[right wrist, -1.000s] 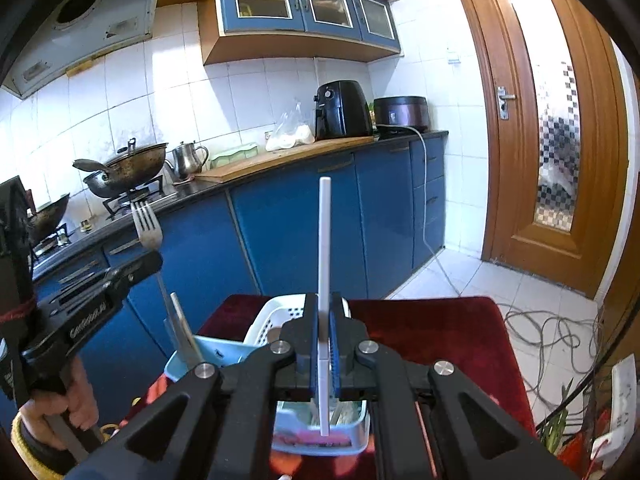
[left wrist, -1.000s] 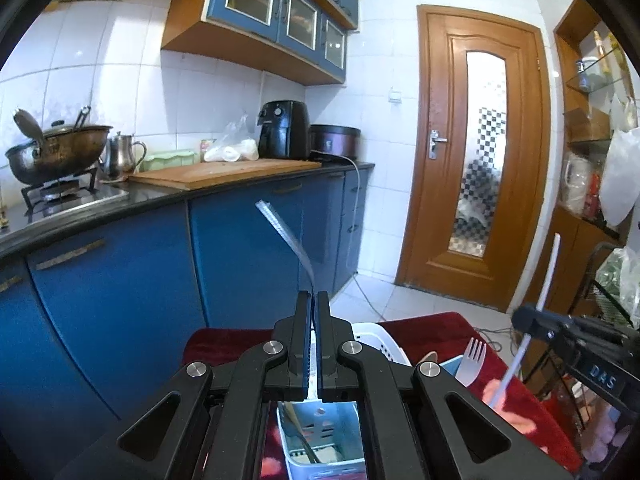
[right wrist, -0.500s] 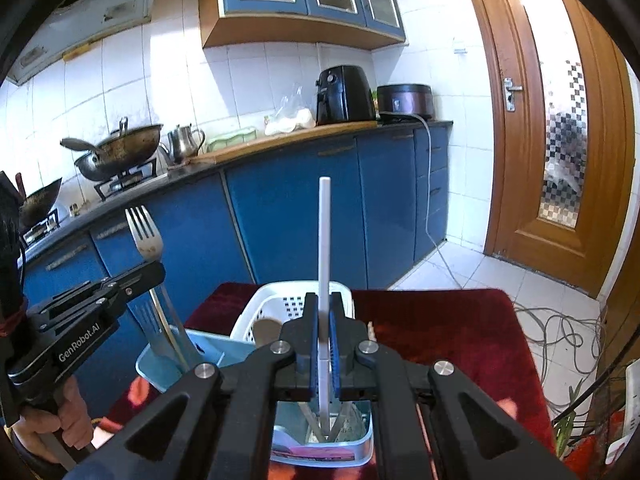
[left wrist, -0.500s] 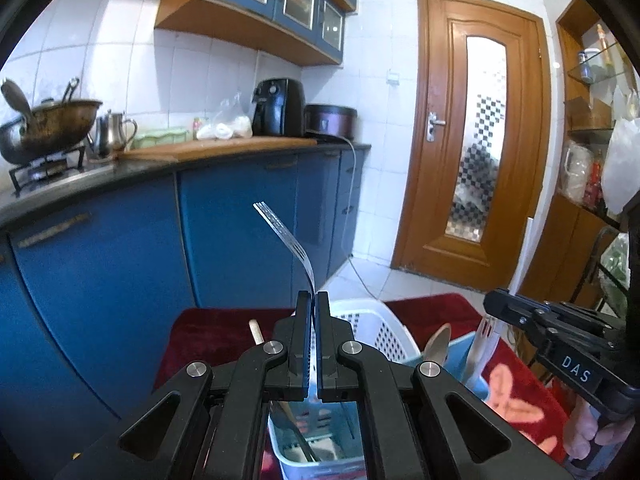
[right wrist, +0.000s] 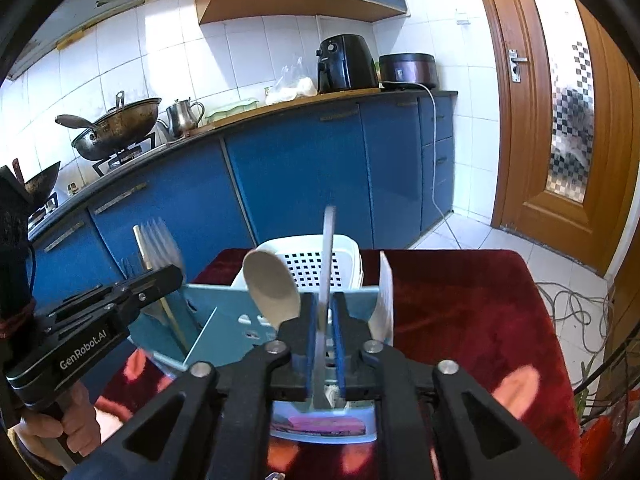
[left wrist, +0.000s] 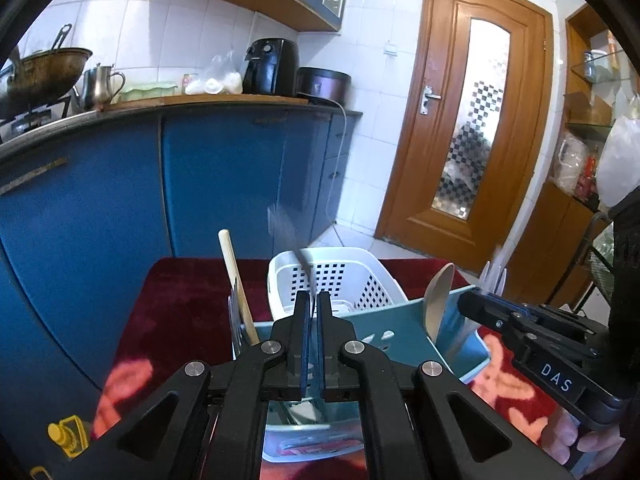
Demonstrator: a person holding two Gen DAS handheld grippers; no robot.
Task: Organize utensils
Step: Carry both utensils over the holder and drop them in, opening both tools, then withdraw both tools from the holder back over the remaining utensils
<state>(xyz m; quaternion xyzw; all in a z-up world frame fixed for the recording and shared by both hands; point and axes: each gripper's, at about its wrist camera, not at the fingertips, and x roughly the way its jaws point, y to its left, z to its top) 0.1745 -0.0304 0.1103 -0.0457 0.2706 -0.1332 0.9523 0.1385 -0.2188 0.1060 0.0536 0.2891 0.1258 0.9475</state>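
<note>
Release step: my left gripper [left wrist: 311, 300] and right gripper [right wrist: 325, 304] are both opening, dropping the fork [left wrist: 286, 232] and white stick [right wrist: 328, 248] (both blurred) into the blue caddy [right wrist: 224, 320]; next, lift clear.

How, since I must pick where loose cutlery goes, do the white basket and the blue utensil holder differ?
The white basket has walls pierced by a grid of small square holes; the blue utensil holder has mostly solid walls with a few oval slots. The holder has a spoon and other utensils standing in it; nothing pokes above the basket's rim. The basket stands behind the holder. Both sit on the red cloth.
</note>
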